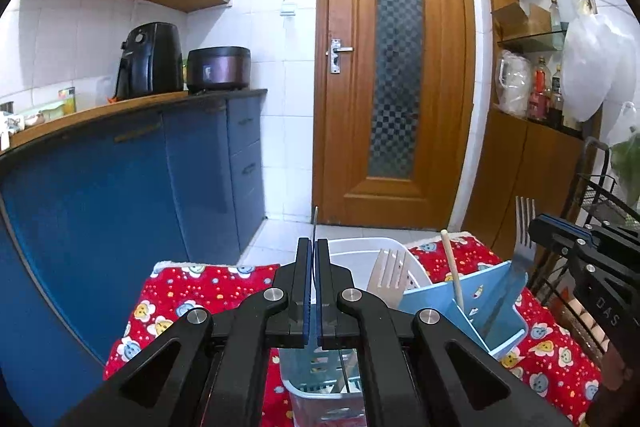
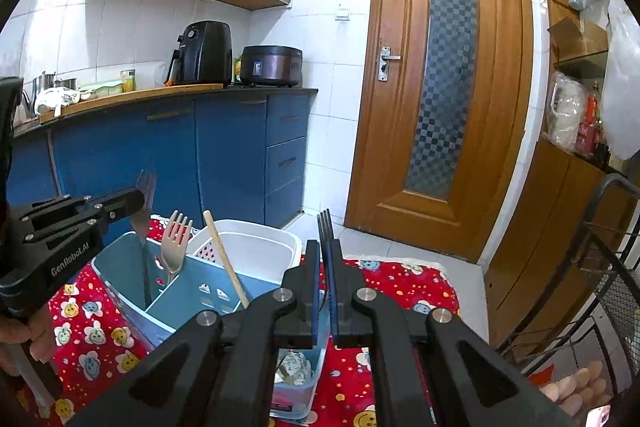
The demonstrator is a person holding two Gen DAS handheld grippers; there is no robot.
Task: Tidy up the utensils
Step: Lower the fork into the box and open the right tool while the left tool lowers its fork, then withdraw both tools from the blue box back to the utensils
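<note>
My left gripper (image 1: 314, 245) is shut on a metal fork (image 1: 316, 217) seen edge-on, its tines pointing up. The right wrist view shows that fork (image 2: 147, 187) with its handle down in the left end of the blue utensil caddy (image 2: 180, 291). My right gripper (image 2: 325, 247) is shut on a second metal fork (image 2: 325, 225), tines up, over the caddy's near end. In the left wrist view this fork (image 1: 525, 215) reaches into the right end of the caddy (image 1: 488, 311). A beige fork (image 2: 176, 239) and a wooden stick (image 2: 224, 259) stand in the caddy.
A white basket (image 2: 256, 247) sits behind the caddy on a red patterned cloth (image 2: 400, 287). A black wire rack (image 2: 600, 267) with eggs (image 2: 576, 387) stands at the right. Blue cabinets (image 1: 160, 179) run along the left; a wooden door (image 1: 396, 67) is ahead. A hand (image 2: 24, 339) holds the left gripper.
</note>
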